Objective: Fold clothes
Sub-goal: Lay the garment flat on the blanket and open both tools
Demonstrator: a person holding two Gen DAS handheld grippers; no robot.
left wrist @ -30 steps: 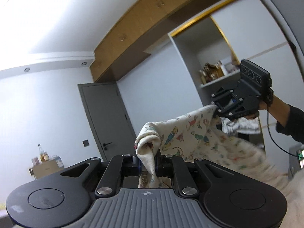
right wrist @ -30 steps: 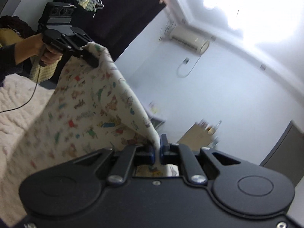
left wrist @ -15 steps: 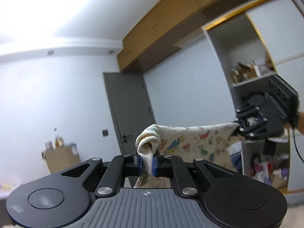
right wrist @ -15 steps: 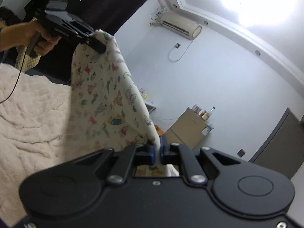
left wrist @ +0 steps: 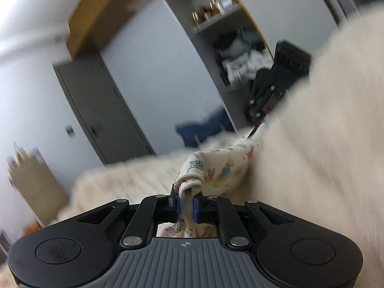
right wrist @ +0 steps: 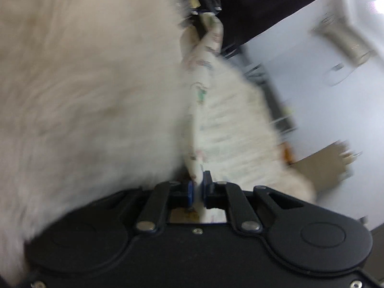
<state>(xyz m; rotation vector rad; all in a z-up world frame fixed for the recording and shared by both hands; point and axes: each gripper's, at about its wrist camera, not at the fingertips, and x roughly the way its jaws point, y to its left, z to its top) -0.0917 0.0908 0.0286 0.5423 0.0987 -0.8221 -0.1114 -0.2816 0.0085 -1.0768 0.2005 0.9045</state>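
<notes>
Down on the fuzzy cream blanket (left wrist: pixel 312 144) we lay the printed garment (left wrist: pixel 223 165); left gripper (left wrist: pixel 185 204) and right gripper (right wrist: pixel 197 187) are opening, cloth edges between their jaws. Next, we judge, regrasp for folding.

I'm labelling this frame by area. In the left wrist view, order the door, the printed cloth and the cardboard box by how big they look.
1. Door, clearly largest.
2. and 3. Printed cloth and cardboard box look about alike; the box is blurred and the cloth lies nearer the camera, so I won't rank them.
</notes>
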